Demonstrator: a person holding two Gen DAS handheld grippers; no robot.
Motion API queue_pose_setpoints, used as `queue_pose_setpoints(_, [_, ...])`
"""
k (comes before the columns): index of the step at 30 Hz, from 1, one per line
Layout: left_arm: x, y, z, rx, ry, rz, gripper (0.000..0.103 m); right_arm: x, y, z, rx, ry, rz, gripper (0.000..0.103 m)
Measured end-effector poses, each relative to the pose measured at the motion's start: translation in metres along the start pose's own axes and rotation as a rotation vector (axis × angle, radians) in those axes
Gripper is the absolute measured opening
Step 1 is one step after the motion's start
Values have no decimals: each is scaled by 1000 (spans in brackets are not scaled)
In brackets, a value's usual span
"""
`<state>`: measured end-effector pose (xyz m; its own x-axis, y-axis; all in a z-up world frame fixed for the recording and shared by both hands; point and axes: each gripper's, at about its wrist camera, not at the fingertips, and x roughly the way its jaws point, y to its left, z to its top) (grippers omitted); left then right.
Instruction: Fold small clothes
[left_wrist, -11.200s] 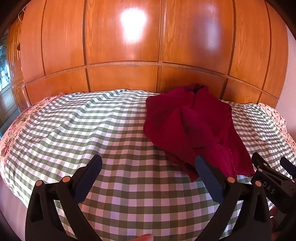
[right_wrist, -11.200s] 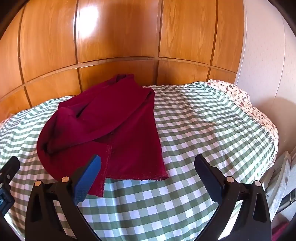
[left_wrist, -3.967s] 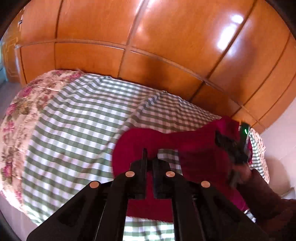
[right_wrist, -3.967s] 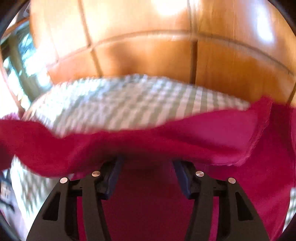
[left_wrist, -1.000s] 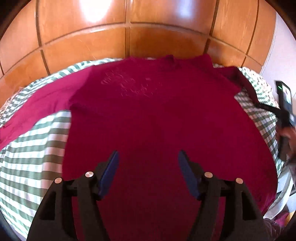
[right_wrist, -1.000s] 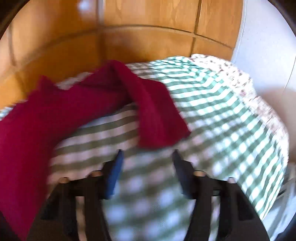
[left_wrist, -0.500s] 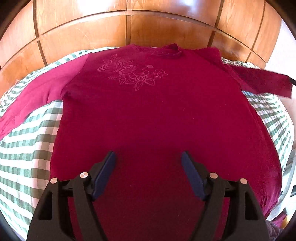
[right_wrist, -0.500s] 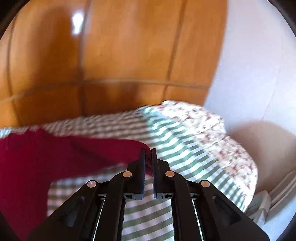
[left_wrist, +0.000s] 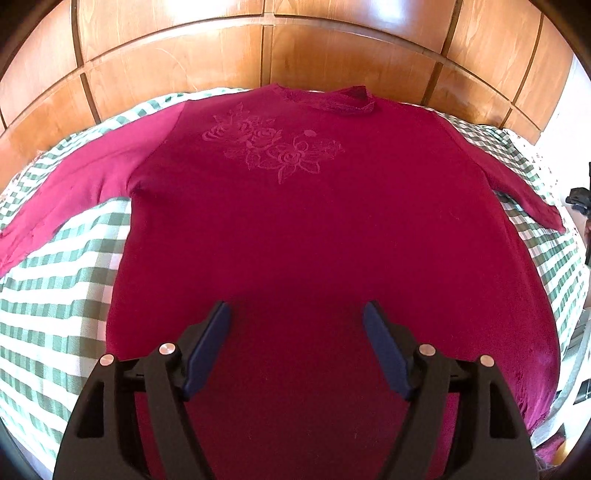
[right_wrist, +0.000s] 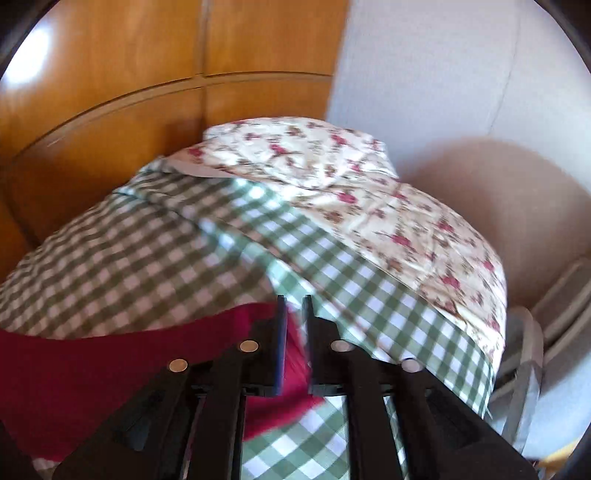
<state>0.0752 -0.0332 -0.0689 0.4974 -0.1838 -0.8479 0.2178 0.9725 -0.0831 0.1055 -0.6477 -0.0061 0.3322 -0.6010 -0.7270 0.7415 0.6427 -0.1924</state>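
Note:
A crimson sweater (left_wrist: 295, 206) with rose embroidery lies spread face up on the green-checked bedcover (left_wrist: 55, 295), both sleeves out to the sides. My left gripper (left_wrist: 295, 314) hovers open over the sweater's lower middle, with nothing between its fingers. In the right wrist view the right sleeve (right_wrist: 110, 362) runs in from the left. Its cuff end sits in the narrow gap of my right gripper (right_wrist: 294, 306), whose jaws are opening. One blue pad face shows beside the cloth. The view is blurred by motion.
A wooden panelled wall (left_wrist: 258, 48) rises behind the bed. A floral sheet (right_wrist: 369, 192) covers the bed's right edge, with a white wall (right_wrist: 443, 74) beyond it. A pale frame (right_wrist: 535, 350) stands beside the bed at lower right.
My right gripper carried the sleeve end out to the right toward the floral edge, and its shut jaws have parted slightly. The right sleeve now lies straight. The left gripper has barely moved.

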Motion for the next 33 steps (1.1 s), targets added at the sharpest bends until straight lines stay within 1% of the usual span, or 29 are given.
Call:
queue_pose_setpoints(1, [0,0,2,2,-4,1,75,-5,-3,-6,28,-6,15,66])
queue_pose_setpoints(2, [-1,-1,3,2,-7,2,75,-14,-6,-15,61,-21,51,67])
queue_pose_setpoints(4, [-2,2,6,-10,-18,1,75,-27,-7,-29,78,0,135,67])
queue_pose_setpoints(6, [-3,6,8,-22,-24,-3,75,-39,-3,-53,133,65,285,67])
queue_pose_setpoints(8, [-3,9,8,-33,-28,-4,76,-40,6,-79,203,159,439,67])
queue_pose_setpoints(10, [-3,11,7,-33,-26,3,76,-29,23,-102,278,266,555,67])
queue_pose_setpoints(11, [-5,12,6,-30,-30,10,76,-24,31,-107,310,293,593,67])
queue_pose_setpoints(12, [-6,13,5,-22,-32,12,76,-19,39,-110,332,302,613,67])
queue_pose_setpoints(14, [-10,17,2,-21,-42,31,78,-15,55,-106,359,264,608,64])
queue_pose_setpoints(15, [-10,21,1,-30,-41,35,78,-13,60,-104,377,262,611,55])
queue_pose_setpoints(16, [-11,26,-1,-43,-38,37,78,-10,66,-100,389,266,609,40])
queue_pose_setpoints(17, [-11,30,-3,-59,-33,41,78,-7,72,-95,366,258,577,29])
queue_pose_setpoints(18, [-11,34,-5,-73,-29,47,78,-4,79,-90,320,242,505,11])
queue_pose_setpoints(19, [-12,39,-8,-87,-28,54,78,-1,82,-86,286,231,462,7])
queue_pose_setpoints(21, [-12,46,-13,-108,-25,67,78,5,82,-81,212,189,363,6])
queue_pose_setpoints(24, [-12,56,-22,-128,-12,73,78,8,84,-80,166,182,319,5])
queue_pose_setpoints(25, [-13,58,-25,-132,-13,68,78,4,89,-79,130,177,295,8])
queue_pose_setpoints(26, [-15,60,-29,-132,-18,66,78,3,90,-79,122,187,299,13])
queue_pose_setpoints(27, [-18,61,-31,-130,-25,67,78,2,90,-80,122,197,306,31])
queue_pose_setpoints(28, [-21,63,-33,-130,-33,70,78,-3,87,-79,129,205,323,62])
queue_pose_setpoints(29, [-26,66,-35,-135,-48,78,78,-13,84,-81,137,192,332,72])
queue_pose_setpoints(30, [-29,70,-37,-144,-58,84,78,-23,82,-84,134,164,320,75])
queue_pose_setpoints(31, [-34,76,-39,-161,-66,85,78,-34,84,-85,113,140,316,75])
queue_pose_setpoints(33, [-41,88,-41,-197,-78,88,78,-57,94,-90,56,122,362,76])
